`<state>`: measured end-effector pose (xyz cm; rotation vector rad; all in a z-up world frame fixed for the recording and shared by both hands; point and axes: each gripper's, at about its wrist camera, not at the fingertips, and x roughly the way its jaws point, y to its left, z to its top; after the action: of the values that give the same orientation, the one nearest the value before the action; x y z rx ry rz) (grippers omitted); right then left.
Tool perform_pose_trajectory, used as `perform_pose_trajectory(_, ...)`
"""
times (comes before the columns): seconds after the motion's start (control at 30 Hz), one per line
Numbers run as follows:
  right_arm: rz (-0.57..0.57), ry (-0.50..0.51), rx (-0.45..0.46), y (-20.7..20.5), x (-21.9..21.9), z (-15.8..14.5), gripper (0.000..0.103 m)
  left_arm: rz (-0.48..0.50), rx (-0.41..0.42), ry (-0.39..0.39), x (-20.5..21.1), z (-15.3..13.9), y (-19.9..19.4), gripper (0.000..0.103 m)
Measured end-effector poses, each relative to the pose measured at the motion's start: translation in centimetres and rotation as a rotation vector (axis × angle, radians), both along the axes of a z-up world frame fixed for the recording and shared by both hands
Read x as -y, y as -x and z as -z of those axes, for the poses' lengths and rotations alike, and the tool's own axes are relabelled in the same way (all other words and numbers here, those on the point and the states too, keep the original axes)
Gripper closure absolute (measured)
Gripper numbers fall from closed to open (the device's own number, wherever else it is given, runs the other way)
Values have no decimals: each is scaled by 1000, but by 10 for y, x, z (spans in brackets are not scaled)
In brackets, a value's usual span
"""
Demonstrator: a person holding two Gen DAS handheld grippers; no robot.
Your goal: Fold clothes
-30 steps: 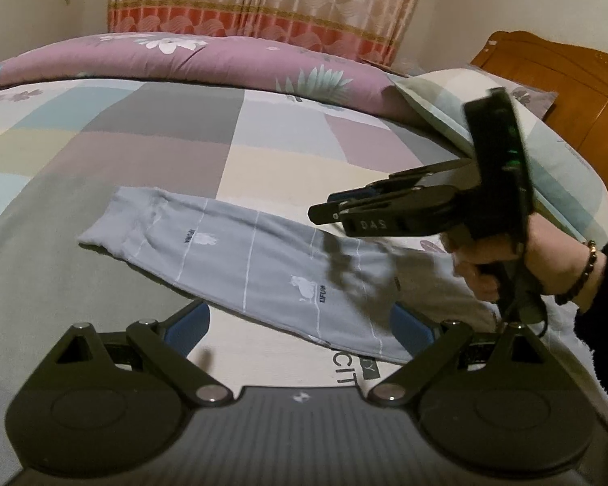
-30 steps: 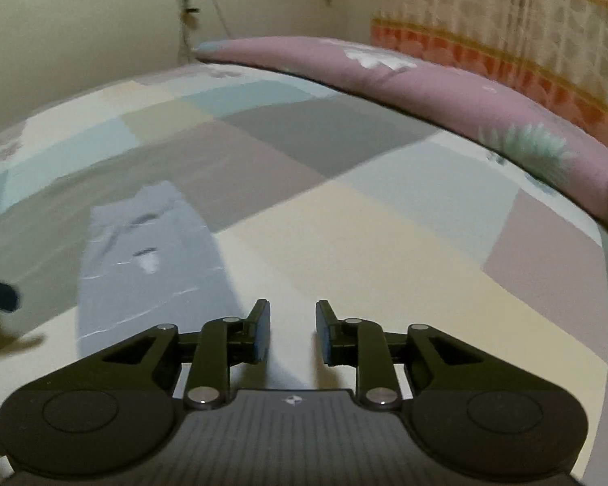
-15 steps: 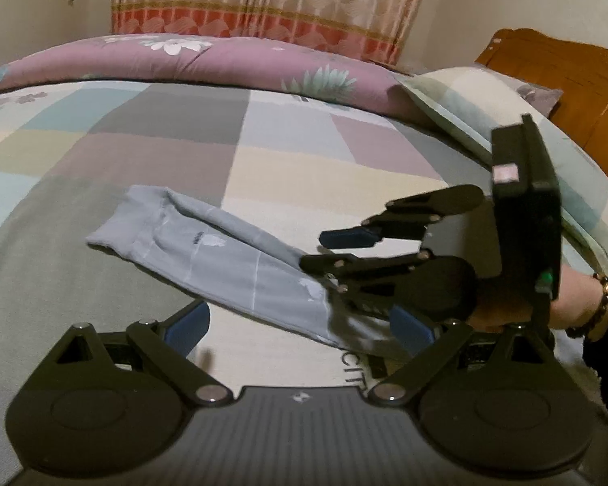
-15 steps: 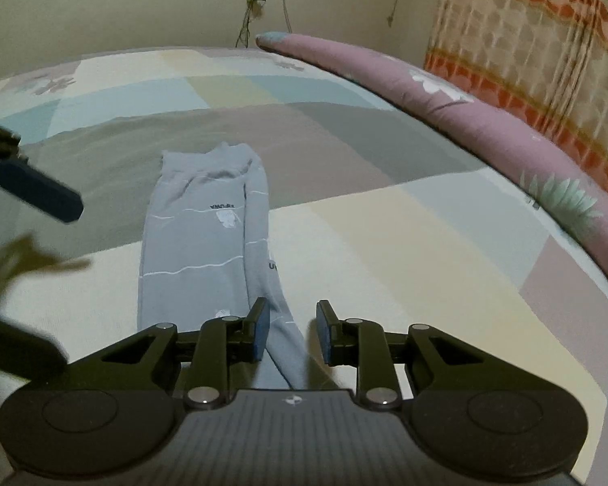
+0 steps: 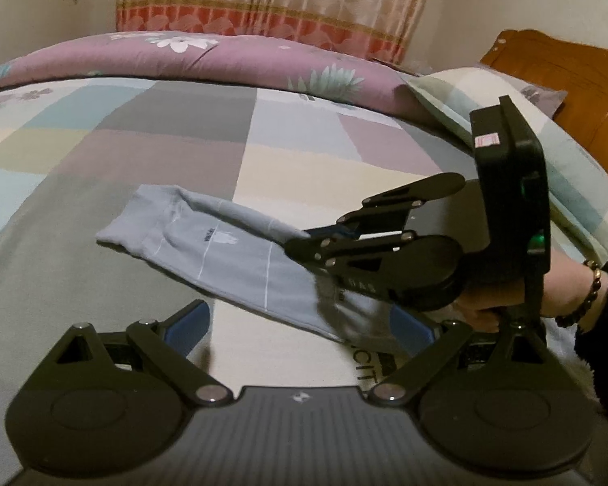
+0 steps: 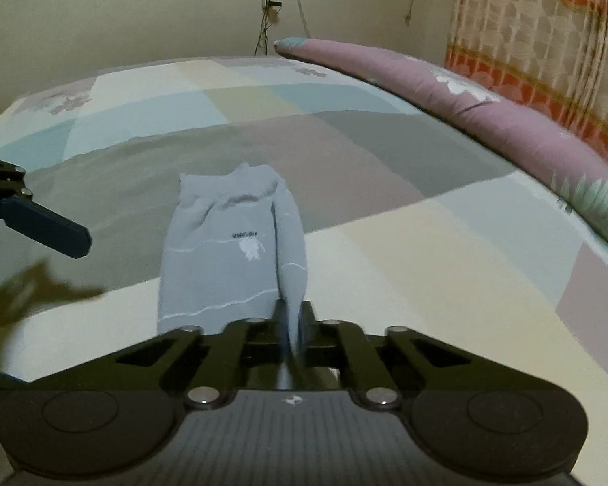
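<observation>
We see our right gripper [image 6: 290, 324] nearest, its fingers pinched shut on a raised ridge of the long pale grey-blue printed cotton garment [image 6: 223, 251], which lies flat on the pastel patchwork bed [image 6: 405, 243]. Our left gripper [image 5: 300, 320] hovers open and empty beside it. We judge the fold just starting — next, lift and carry this end toward the far hem.

Trousers [image 5: 231, 259] on bedsheet [image 5: 142, 154], quilt [image 5: 223, 60] behind, pillow [image 5: 567, 170] right
</observation>
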<state>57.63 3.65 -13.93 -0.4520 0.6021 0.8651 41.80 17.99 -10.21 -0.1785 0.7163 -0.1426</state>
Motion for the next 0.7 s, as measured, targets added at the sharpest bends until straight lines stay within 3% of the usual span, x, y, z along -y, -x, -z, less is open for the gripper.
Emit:
perform_pose_trajectory(0.13, 73, -12, 1, -19, 2, -5, 97, -9, 3, 22, -6, -1, 1, 8)
perform_pose_trajectory(0.2, 168, -23, 21, -33, 4, -7, 92, -10, 3, 27, -9, -1, 2, 8)
perform_pose_trajectory(0.33, 270, -115, -62, -60, 12, -16, 89, -18, 6, 40, -15, -1, 4, 8)
perform_pose_trajectory(0.47, 235, -149, -155, -70, 7, -16, 83, -36, 0, 45, -25, 0, 6, 8)
perform_pose_trajectory(0.7, 39, -93, -136, -46, -44, -5, 83, -92, 0, 60, -51, 0, 11, 8)
